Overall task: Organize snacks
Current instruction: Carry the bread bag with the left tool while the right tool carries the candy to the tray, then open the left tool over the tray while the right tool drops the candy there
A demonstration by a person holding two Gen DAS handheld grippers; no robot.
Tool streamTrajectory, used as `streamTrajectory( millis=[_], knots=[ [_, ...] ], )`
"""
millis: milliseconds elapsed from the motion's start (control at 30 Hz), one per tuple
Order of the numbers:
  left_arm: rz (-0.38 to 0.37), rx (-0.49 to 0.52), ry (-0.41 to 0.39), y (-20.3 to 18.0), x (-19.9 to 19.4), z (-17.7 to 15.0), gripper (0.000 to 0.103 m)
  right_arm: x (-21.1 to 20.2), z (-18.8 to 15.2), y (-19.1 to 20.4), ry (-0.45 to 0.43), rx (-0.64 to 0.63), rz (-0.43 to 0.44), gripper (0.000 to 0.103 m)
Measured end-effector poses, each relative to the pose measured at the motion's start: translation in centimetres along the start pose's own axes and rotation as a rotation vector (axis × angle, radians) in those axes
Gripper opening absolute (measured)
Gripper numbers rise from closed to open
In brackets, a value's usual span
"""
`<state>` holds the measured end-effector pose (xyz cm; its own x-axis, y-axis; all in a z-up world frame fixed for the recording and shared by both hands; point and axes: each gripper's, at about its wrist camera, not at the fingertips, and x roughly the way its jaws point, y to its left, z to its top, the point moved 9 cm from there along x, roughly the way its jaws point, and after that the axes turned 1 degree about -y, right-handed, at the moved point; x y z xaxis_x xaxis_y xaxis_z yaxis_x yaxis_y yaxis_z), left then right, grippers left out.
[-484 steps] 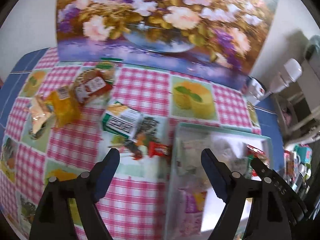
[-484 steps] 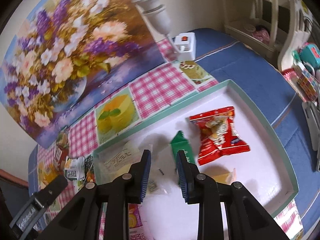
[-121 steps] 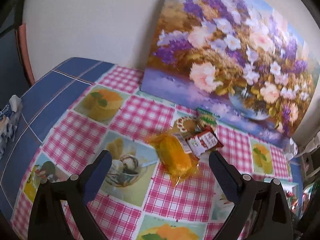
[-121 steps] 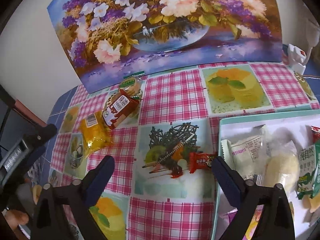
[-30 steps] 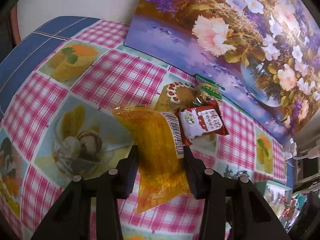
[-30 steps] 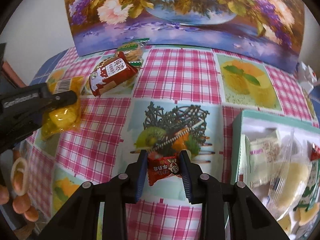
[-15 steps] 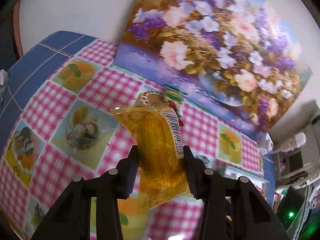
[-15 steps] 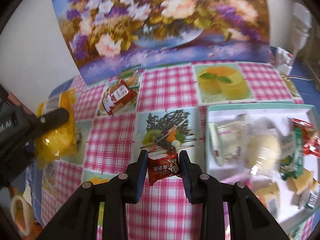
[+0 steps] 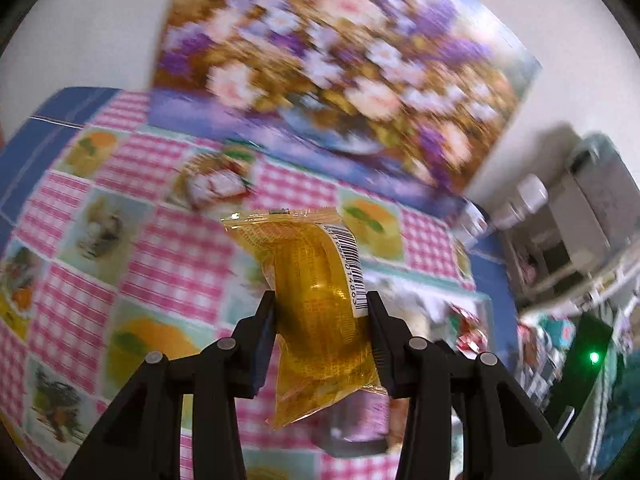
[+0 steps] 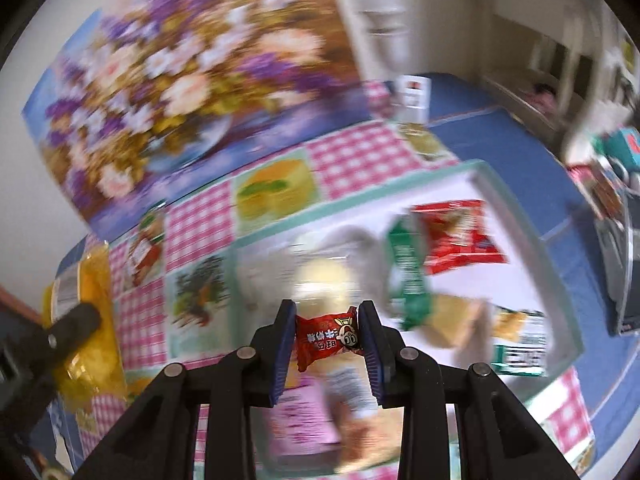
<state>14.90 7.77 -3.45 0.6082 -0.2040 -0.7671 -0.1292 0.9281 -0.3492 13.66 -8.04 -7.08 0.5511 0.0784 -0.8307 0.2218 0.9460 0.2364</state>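
Observation:
My left gripper (image 9: 321,312) is shut on a yellow snack packet (image 9: 316,292), held in the air above the checked tablecloth. The same yellow packet (image 10: 86,316) shows at the far left of the right wrist view. My right gripper (image 10: 327,336) is shut on a small red candy packet (image 10: 326,338), hanging over the near part of the white tray (image 10: 532,216) with a teal rim. The tray holds several snacks: a red bag (image 10: 460,236), a green packet (image 10: 408,276) and a pale bun (image 10: 320,280). A red snack and a green one (image 9: 216,180) lie on the cloth by the painting.
A flower painting (image 9: 328,64) leans on the wall behind the table. A white power strip (image 10: 412,94) sits at the table's back right. Shelves and clutter (image 9: 580,248) stand beyond the right edge. Both views are motion-blurred.
Both grippers have swung right toward the tray, each still carrying its packet. The red candy now hangs over the tray instead of over the cloth.

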Motion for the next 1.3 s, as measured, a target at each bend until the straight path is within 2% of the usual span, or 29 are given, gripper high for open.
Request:
streamTrajectory(
  millis=[233,367,500,633,767,1100,1233,1267,1300],
  knots=[
    [-0.058,0.117,0.085,-5.8,2.0,-3.0,0.045,-0.8,1.1,-5.2,-0.014,0.107,-0.030,0.034],
    [-0.069,0.174,0.118,-8.2,2.9,-4.3,0.045,-0.9,1.3,-6.2,-0.015,0.129,-0.029,0.034],
    [-0.069,0.216,0.149,-9.7,3.8,-5.6,0.044,0.1,0.6,-6.8,0.021,0.136,-0.045,0.034],
    [-0.054,0.216,0.177,-9.4,4.9,-6.3,0.044,1.3,-0.1,-7.2,0.060,0.154,-0.037,0.035],
    [-0.061,0.174,0.197,-8.8,6.0,-6.4,0.044,1.5,-0.2,-7.3,0.067,0.156,-0.040,0.035],
    [-0.066,0.142,0.206,-8.3,7.4,-6.3,0.044,1.5,-0.1,-7.9,0.070,0.183,-0.039,0.035],
    [-0.085,0.142,0.213,-8.7,7.6,-6.4,0.048,1.3,0.0,-8.0,0.066,0.186,-0.041,0.037],
    [-0.093,0.140,0.215,-8.9,7.6,-6.5,0.050,1.3,0.0,-8.1,0.066,0.187,-0.041,0.037],
    [-0.096,0.137,0.215,-9.0,7.5,-6.5,0.059,1.3,0.0,-8.1,0.067,0.188,-0.041,0.037]
  ],
)
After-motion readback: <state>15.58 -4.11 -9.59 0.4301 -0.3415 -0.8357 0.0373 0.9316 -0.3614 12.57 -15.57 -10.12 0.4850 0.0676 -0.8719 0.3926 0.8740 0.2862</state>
